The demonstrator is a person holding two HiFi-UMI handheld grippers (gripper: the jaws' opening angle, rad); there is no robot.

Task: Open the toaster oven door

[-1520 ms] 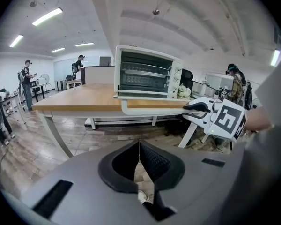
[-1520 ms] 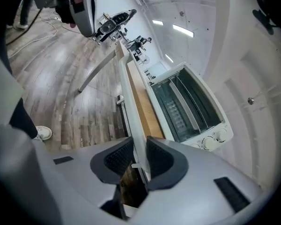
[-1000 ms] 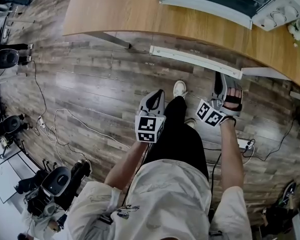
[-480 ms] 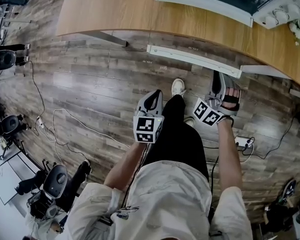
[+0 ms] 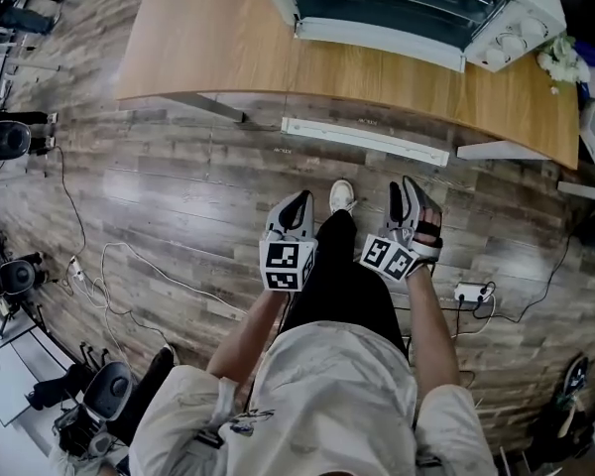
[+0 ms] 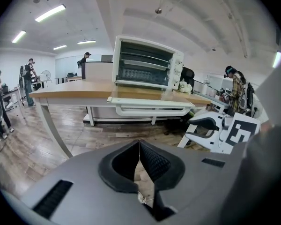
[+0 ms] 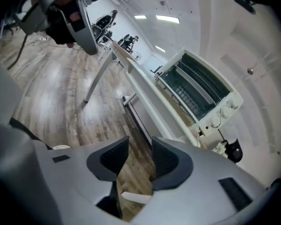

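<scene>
The white toaster oven (image 5: 407,3) stands on the wooden table (image 5: 208,38), its dark front with rack bars facing me. It also shows in the left gripper view (image 6: 147,62) and the right gripper view (image 7: 194,95). I cannot tell how its door stands. Both grippers hang low by the person's legs, well short of the table. My left gripper (image 5: 299,198) (image 6: 139,146) is shut with nothing in it. The jaws of my right gripper (image 5: 409,184) (image 7: 140,142) have just been opening. They stand open with only floor between them.
A long white bar (image 5: 362,139) runs under the table's near edge. A power strip (image 5: 471,292) and cables (image 5: 129,256) lie on the wooden floor. Camera gear (image 5: 10,137) stands at the left. White flowers (image 5: 560,62) sit beside the oven. People (image 6: 28,71) stand far behind.
The right gripper has moved left and down in the picture, toward the leg, and rolled. More of the oven and table now shows at the top. The left gripper has hardly shifted.
</scene>
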